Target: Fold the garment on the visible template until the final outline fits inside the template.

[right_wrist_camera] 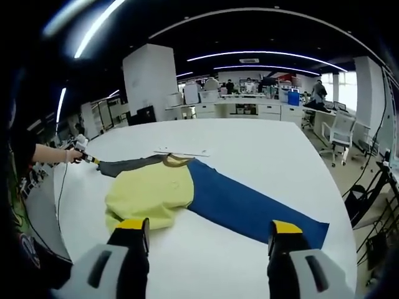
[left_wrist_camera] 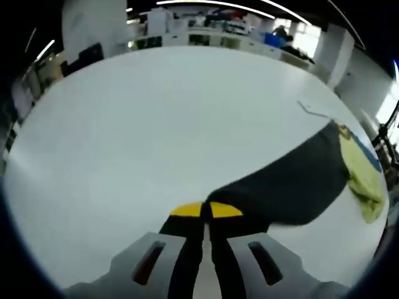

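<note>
The left gripper (left_wrist_camera: 206, 210) is pinching the garment's (right_wrist_camera: 206, 196) dark sleeve end, its jaws pressed together on the cloth. The right gripper (right_wrist_camera: 209, 233) is hovering wide open, the garment lying at twelve o'clock on the white table (right_wrist_camera: 249, 149).

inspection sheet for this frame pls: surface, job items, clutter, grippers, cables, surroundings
Surface: large white table, bare over most of its top.
Job's things: garment lying spread out, yellow body, one blue sleeve, one dark grey sleeve. Template: a thin white strip lies past the collar; cannot tell if that is it.
Clutter: nothing seen.
Grippers: left gripper shut on the dark sleeve's end; right gripper open, above the table near the hem.
Cables: thin one trailing below the left gripper.
Surroundings: open office, desks, chair, ceiling lights.
</note>
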{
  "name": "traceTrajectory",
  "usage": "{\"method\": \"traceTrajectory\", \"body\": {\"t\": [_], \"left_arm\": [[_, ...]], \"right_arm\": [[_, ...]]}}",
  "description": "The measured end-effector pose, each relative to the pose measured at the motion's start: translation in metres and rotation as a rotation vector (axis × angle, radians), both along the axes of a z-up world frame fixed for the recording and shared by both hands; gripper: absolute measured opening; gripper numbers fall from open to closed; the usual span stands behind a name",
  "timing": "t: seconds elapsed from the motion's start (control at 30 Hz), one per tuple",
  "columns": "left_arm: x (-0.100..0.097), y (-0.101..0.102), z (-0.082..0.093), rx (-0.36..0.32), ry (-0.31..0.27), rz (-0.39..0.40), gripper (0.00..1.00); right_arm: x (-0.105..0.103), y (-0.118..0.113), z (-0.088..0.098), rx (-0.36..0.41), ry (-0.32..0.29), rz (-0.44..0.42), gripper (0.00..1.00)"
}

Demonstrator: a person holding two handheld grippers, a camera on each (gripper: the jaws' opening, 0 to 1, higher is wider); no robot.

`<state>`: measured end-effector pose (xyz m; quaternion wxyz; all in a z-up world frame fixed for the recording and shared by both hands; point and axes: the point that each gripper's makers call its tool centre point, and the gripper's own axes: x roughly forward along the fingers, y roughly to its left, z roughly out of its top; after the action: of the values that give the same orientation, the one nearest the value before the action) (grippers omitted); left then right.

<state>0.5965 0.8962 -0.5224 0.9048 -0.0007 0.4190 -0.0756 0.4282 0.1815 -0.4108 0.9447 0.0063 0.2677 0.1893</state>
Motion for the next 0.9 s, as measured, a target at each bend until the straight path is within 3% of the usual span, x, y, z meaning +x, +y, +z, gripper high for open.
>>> {"method": "traceTrajectory", "body": {"t": [0.13,0.2,0.3,0.67,0.9], "left_arm": [[-0.001,0.000,0.006,0.031,-0.027,-0.011,0.05],[0.000,0.000,0.011,0.045,-0.057,-0.010,0.17],[-0.002,-0.001,0.019,0.085,-0.098,-0.034,0.43],[-0.035,-0.034,0.030,0.098,-0.146,-0.163,0.40],[-0.047,-0.051,0.024,0.109,-0.153,-0.221,0.34]], "right_arm": [[-0.001,-0.001,-0.001,-0.002,0.005,0.001,0.78],[-0.001,-0.001,-0.001,0.002,0.003,0.000,0.78],[-0.001,0.000,-0.001,0.006,0.000,0.001,0.78],[0.002,0.005,0.001,0.029,-0.018,0.014,0.78],[0.002,0.003,0.003,0.036,-0.023,0.009,0.77]]}}
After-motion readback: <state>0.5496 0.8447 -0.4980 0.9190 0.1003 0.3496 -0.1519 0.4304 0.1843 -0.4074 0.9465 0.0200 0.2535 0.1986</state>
